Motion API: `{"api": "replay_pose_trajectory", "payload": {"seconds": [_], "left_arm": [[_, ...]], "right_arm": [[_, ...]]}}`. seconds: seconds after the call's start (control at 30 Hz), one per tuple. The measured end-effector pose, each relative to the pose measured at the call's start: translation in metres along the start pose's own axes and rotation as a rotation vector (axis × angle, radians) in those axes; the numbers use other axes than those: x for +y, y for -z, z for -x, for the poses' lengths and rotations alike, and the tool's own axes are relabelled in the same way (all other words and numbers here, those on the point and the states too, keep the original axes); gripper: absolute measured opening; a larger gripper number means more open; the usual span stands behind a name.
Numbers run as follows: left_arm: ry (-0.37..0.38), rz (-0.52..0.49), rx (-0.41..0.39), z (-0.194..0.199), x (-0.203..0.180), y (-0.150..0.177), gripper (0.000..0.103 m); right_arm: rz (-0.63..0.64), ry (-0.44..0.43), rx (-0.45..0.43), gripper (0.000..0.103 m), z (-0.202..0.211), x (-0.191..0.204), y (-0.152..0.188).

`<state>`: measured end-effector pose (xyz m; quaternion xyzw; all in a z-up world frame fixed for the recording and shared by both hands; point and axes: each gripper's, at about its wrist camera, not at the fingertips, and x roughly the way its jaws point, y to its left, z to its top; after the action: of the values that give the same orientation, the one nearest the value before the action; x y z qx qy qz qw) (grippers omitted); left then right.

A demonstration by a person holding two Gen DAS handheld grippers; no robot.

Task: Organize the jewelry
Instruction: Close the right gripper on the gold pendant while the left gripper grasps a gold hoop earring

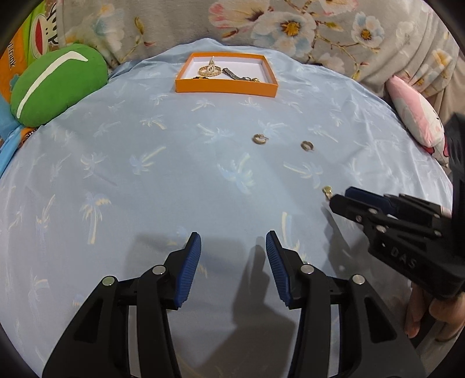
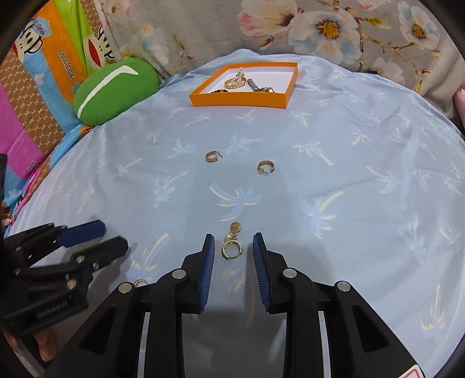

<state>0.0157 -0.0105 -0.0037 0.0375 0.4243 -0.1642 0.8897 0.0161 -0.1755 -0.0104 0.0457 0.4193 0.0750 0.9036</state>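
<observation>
An orange tray (image 1: 225, 88) (image 2: 238, 101) at the far side of the blue cloth holds a gold chain, a dark strap and beads. Two gold hoop earrings lie mid-cloth (image 1: 259, 138) (image 1: 306, 145), also in the right wrist view (image 2: 212, 156) (image 2: 266, 167). A gold drop earring with a pearl (image 2: 232, 242) lies between the open fingers of my right gripper (image 2: 233, 242), not clamped; its tip shows in the left wrist view (image 1: 327, 191). Another gold piece (image 2: 140, 282) peeks beside the right gripper's left arm. My left gripper (image 1: 233, 247) is open and empty above bare cloth.
A green cushion (image 1: 55, 84) sits at the far left, a pink pillow (image 1: 418, 122) at the right, and floral fabric (image 1: 290, 26) behind the tray. Each gripper shows in the other's view: right (image 1: 343, 197), left (image 2: 98, 235).
</observation>
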Motion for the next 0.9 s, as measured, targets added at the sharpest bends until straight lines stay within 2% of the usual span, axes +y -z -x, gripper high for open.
{"api": "replay_pose_trajectory", "payload": {"seconds": [0.1, 0.17, 0.23, 0.5, 0.63, 0.87, 0.9], "left_arm": [[0.002, -0.009, 0.005, 0.0, -0.004, 0.004, 0.045], [0.009, -0.011, 0.007, 0.001, -0.007, 0.006, 0.045], [0.008, -0.017, 0.004, 0.002, -0.011, 0.008, 0.05], [0.033, -0.027, 0.008, 0.006, -0.024, 0.012, 0.057], [0.053, -0.037, 0.023, 0.004, -0.031, 0.016, 0.057], [-0.002, -0.076, 0.006, 0.002, -0.041, 0.019, 0.056], [-0.007, -0.08, 0.004, 0.002, -0.042, 0.019, 0.052]], "right_arm": [[0.017, 0.021, 0.012, 0.026, -0.003, 0.003, 0.0], [0.029, 0.033, 0.017, 0.017, -0.003, 0.006, 0.001], [0.031, 0.043, 0.017, 0.013, -0.003, 0.006, 0.002], [-0.03, 0.048, 0.01, 0.013, 0.006, -0.006, 0.011], [-0.063, 0.052, 0.006, 0.013, 0.013, -0.015, 0.018], [-0.085, 0.055, 0.001, 0.013, 0.018, -0.02, 0.023], [-0.082, 0.059, 0.001, 0.013, 0.018, -0.02, 0.023]]}}
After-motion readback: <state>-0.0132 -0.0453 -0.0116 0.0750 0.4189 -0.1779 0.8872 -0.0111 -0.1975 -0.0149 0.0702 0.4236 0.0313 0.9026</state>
